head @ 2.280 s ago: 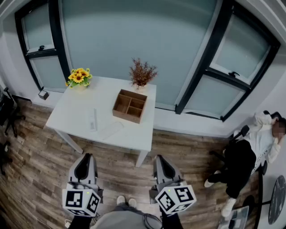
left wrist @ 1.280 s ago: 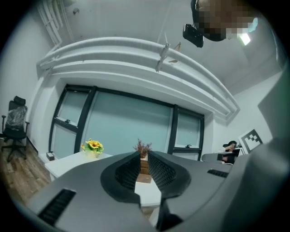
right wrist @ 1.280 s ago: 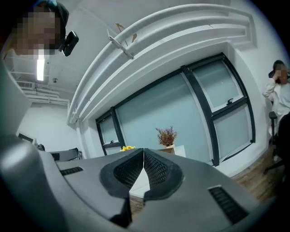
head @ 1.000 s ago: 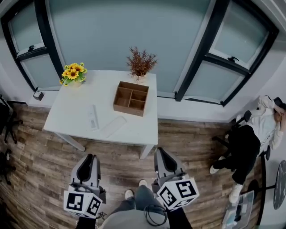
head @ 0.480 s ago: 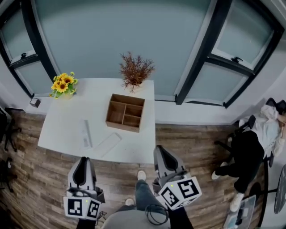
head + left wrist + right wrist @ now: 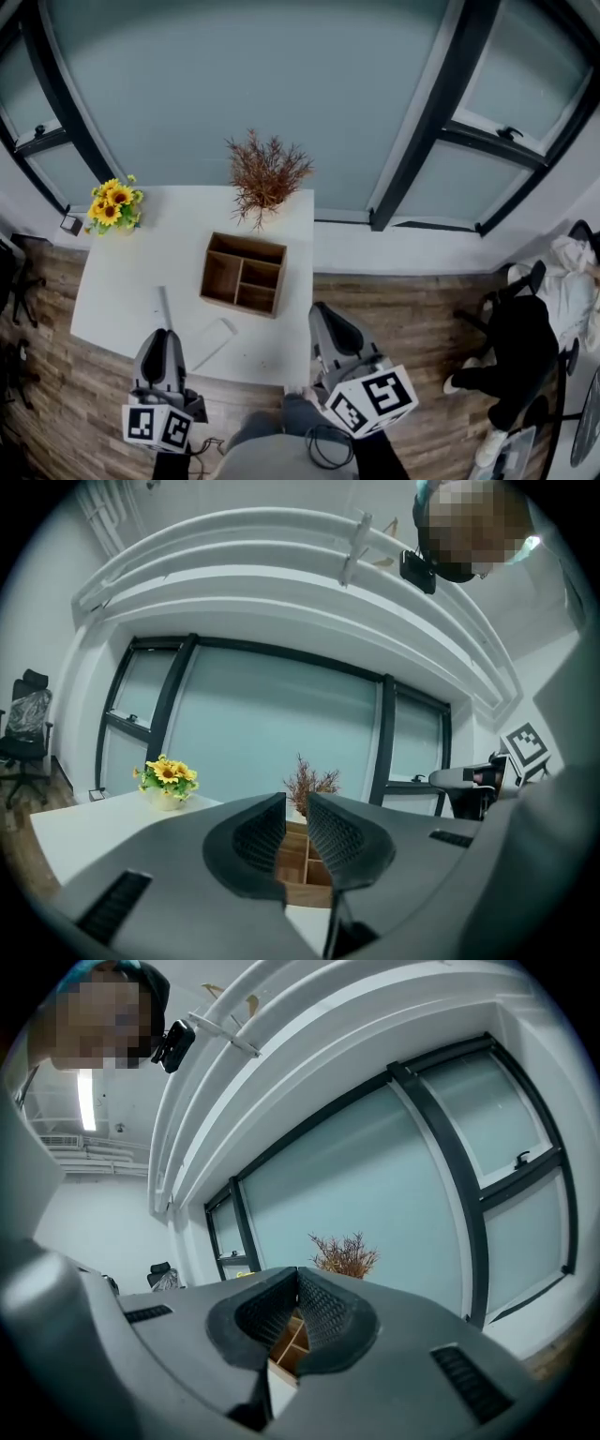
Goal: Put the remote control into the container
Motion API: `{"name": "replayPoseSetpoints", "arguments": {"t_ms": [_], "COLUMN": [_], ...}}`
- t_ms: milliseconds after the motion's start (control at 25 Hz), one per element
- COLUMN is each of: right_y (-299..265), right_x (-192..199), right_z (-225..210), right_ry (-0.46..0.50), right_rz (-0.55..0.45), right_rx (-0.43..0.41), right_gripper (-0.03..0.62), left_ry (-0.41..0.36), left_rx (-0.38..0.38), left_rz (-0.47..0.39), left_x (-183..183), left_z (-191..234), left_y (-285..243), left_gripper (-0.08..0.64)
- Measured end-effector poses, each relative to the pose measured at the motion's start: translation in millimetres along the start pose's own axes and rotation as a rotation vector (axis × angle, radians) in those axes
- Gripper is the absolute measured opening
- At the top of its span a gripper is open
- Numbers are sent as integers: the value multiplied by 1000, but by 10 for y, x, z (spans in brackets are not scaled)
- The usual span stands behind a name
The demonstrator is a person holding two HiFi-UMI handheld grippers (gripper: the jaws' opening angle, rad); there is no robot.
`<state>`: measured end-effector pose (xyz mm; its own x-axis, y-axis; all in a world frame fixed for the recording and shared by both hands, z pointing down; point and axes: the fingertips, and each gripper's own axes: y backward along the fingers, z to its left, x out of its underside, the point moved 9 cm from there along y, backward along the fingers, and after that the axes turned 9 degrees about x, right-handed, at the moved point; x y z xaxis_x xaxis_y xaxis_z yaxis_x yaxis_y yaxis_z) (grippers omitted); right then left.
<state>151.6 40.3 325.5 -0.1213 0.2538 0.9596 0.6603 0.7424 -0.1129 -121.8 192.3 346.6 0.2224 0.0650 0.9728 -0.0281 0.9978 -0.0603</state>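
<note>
While both tongs hover empty at the near edge of the counter (image 6: 112,281), left tongs (image 6: 159,337) narrowly parted and right tongs (image 6: 323,314) closed, the remote control (image 6: 165,307) lies flat left of the container (image 6: 242,274); jaws this narrow could shove it away instead of gripping it.

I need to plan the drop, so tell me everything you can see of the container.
The container is an open-topped rectangular box of brown wood, with thin walls and inner partitions that split it into compartments, all of which look empty. It sits flat and upright on the white table, toward the right edge and the back. A dried plant stands just behind it; whether the twigs touch the box cannot be told. Nothing else touches it.
</note>
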Motion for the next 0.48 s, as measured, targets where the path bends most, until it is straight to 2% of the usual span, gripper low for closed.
{"name": "replayPoseSetpoints", "arguments": {"t_ms": [120, 320, 480], "right_y": [-145, -319, -443], "right_x": [-57, -76, -97], "right_z": [-121, -175, -173], "right_ry": [-2, 1, -8], "right_rz": [-2, 16, 18], "right_rx": [-12, -31, -32], "right_gripper": [5, 5, 5], "left_ry": [-24, -85, -124], "left_rx": [21, 98, 159], "left_rz": [51, 202, 305], "left_x": [87, 262, 361], "left_z": [41, 115, 166], "left_y": [-191, -429, -583], "left_gripper": [51, 57, 91]}}
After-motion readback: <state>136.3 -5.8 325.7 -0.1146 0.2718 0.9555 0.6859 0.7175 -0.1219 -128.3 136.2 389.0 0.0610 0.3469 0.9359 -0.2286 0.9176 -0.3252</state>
